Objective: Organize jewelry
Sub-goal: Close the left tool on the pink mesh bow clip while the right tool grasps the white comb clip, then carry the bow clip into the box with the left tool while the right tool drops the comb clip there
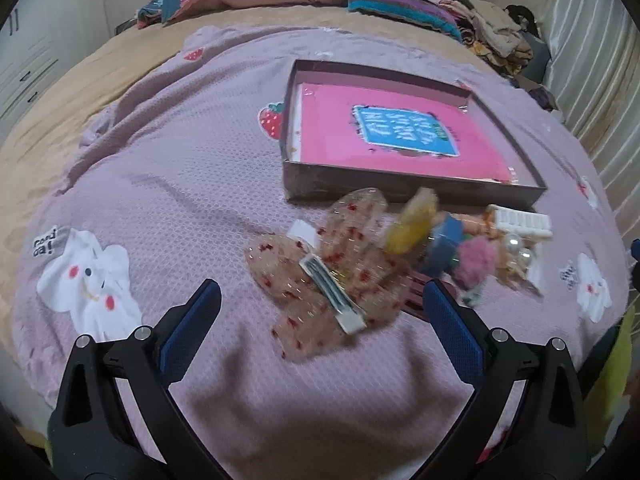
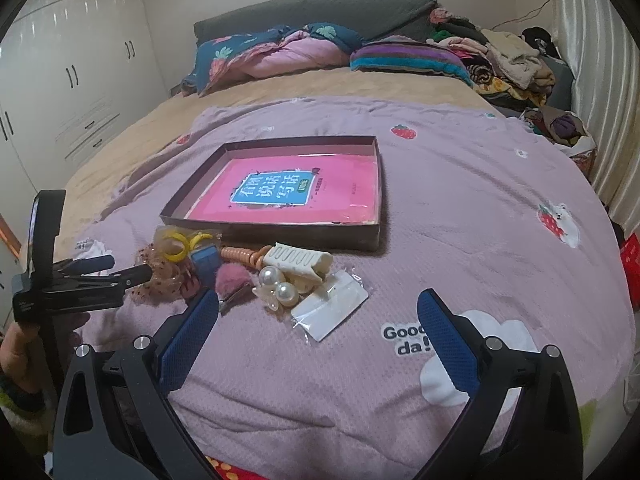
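A pile of hair accessories lies on the pink blanket in front of a shallow dark tray [image 1: 400, 188] [image 2: 280, 232] that holds a pink book [image 1: 392, 128] [image 2: 288, 192]. My left gripper [image 1: 320, 300] is open, its jaws on either side of a sheer red-dotted bow clip [image 1: 328, 272] [image 2: 160, 280]. Beside the bow lie a yellow piece [image 1: 412, 222] [image 2: 176, 246], a blue block [image 1: 442, 246] [image 2: 206, 264], a pink pom-pom [image 1: 476, 260] [image 2: 232, 280], pearl clips [image 2: 278, 286], a cream claw clip [image 2: 300, 262] and a white card [image 2: 332, 308]. My right gripper [image 2: 318, 312] is open above the card.
The left gripper shows from the side at the left of the right wrist view [image 2: 80, 280]. Bedding and pillows [image 2: 280, 56] lie at the head of the bed, a heap of clothes [image 2: 512, 64] at the far right. White wardrobes [image 2: 72, 72] stand on the left.
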A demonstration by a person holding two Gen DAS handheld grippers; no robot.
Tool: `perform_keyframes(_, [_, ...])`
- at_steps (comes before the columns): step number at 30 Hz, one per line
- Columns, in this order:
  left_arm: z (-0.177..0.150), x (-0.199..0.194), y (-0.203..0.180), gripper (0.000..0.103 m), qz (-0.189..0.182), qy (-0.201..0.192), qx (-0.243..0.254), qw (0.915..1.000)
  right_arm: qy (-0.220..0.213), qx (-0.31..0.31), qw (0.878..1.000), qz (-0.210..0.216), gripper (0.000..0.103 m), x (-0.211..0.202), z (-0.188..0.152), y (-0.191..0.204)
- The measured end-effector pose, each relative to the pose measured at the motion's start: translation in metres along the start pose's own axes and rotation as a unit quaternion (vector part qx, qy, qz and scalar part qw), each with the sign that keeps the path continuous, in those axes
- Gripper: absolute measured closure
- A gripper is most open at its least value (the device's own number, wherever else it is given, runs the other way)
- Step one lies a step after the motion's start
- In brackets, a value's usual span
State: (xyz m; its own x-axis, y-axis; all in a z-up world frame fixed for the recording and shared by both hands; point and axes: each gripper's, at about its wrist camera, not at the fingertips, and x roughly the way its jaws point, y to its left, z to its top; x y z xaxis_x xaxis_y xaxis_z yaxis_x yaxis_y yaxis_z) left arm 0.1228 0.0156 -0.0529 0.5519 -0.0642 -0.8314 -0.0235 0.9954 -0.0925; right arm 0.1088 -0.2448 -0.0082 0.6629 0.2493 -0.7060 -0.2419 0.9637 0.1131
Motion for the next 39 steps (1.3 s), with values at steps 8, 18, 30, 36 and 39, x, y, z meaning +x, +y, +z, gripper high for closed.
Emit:
perform_keyframes(8, [0.004,0.022,0.013,0.008,-0.034,0.020,-0.024,0.9989,0.027,-0.005,1.000,0.002,0.004,0.034,0.007,-0.001])
perform_keyframes(18, [-0.002,0.027,0.030,0.042,-0.064,0.029,-0.048,0.9964,0.065,-0.033,0.997,-0.004,0.006,0.092,0.014,-0.001])
perform_keyframes(30, [0.001,0.017,0.053,0.073,-0.081,0.016,-0.067,0.9943,0.086,-0.063,0.993,0.051,0.061,0.124,0.024,0.009])
perform_keyframes(36, [0.002,0.007,0.067,0.076,-0.077,0.008,-0.076,0.9940,0.059,-0.072,0.994,0.062,0.068,0.111,0.030,0.018])
perform_keyframes(39, [0.004,0.000,0.070,0.077,-0.073,0.001,-0.075,0.9945,0.045,-0.064,0.995,0.068,0.069,0.104,0.034,0.014])
